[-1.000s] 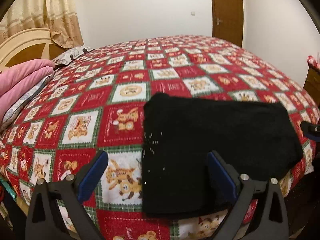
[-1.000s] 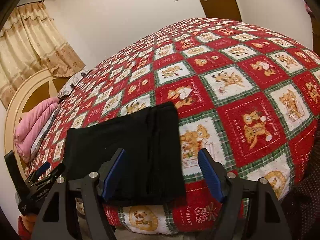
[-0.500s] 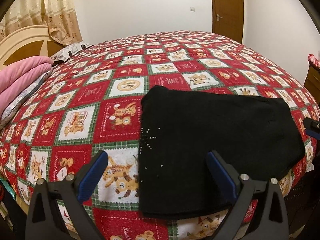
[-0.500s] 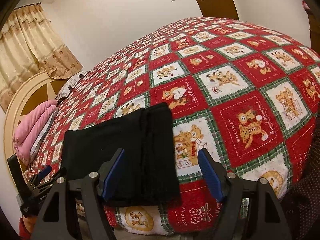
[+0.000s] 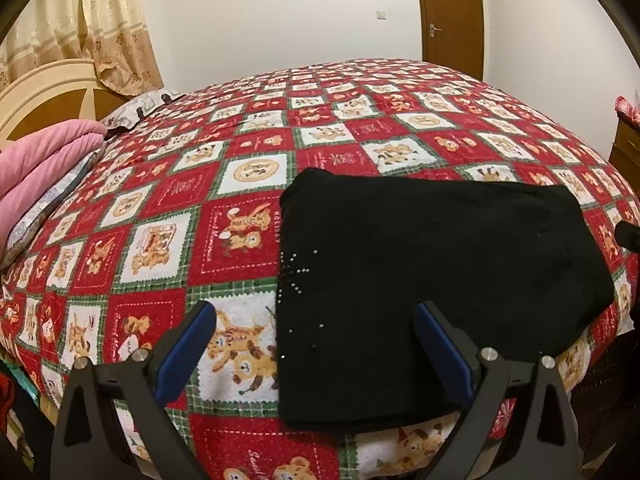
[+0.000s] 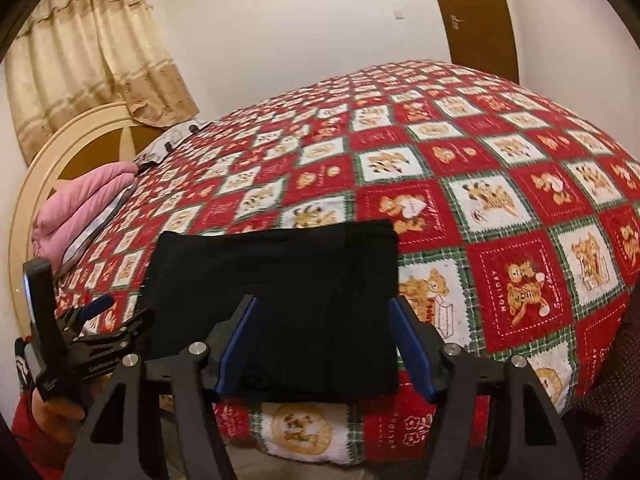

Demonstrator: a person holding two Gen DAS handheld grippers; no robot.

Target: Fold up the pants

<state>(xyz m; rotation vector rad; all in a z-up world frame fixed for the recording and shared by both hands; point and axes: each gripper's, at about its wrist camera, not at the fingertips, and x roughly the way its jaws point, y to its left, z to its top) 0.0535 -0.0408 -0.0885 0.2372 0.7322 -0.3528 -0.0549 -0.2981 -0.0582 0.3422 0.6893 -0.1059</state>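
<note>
Black pants (image 5: 420,280) lie folded into a flat rectangle near the front edge of the bed; small silver studs show on their left part. In the right wrist view the pants (image 6: 280,292) lie straight ahead. My left gripper (image 5: 316,344) is open and empty, held above the pants' near left part. My right gripper (image 6: 324,340) is open and empty above the pants' near right part. The left gripper also shows in the right wrist view (image 6: 104,320), at the pants' left end.
A red, white and green bear-patterned quilt (image 5: 248,168) covers the bed. Pink folded bedding (image 5: 44,164) and a pillow lie at the left by the cream headboard (image 6: 72,140). A brown door (image 5: 450,12) stands behind. A wooden nightstand (image 5: 626,148) is at the right.
Both grippers have drawn back and risen a little from the pants, staying open. The pants have not moved.
</note>
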